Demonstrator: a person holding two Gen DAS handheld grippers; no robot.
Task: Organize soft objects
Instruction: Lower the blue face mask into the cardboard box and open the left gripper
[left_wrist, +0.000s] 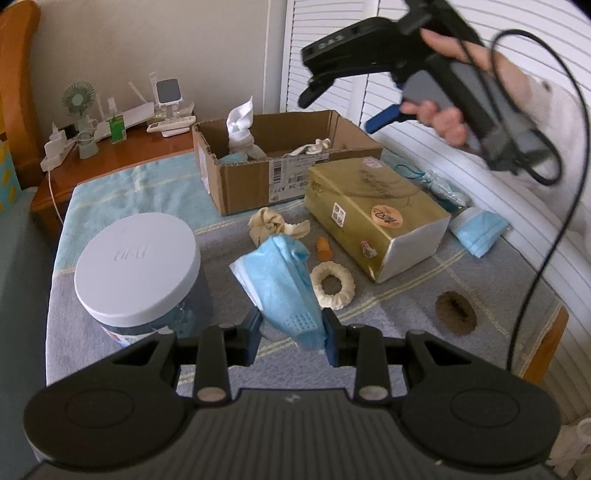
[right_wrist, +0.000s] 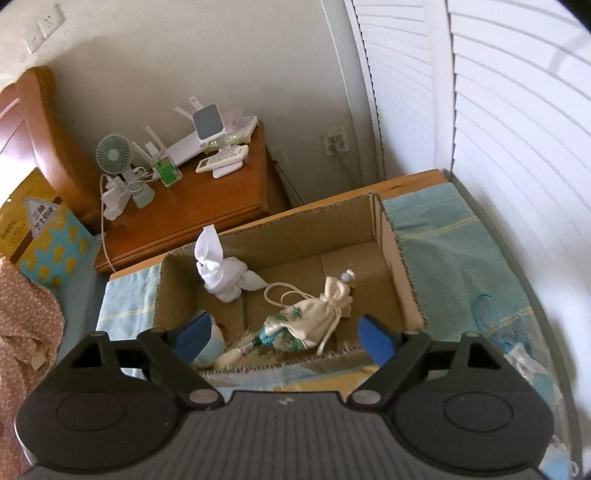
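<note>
My left gripper is shut on a crumpled blue face mask and holds it above the cloth-covered table. An open cardboard box stands at the back of the table. My right gripper is open and empty above that box, which holds a white cloth, a cream drawstring pouch and a pale blue item. In the left wrist view the right gripper hangs high over the box. On the table lie a cream scrunchie, a brown scrunchie, a cream knotted cloth and another blue mask.
A white-lidded jar stands at the table's left. A gold tissue pack lies right of centre, with a small orange piece beside it. A wooden nightstand with a fan and gadgets is behind. White shutters run along the right.
</note>
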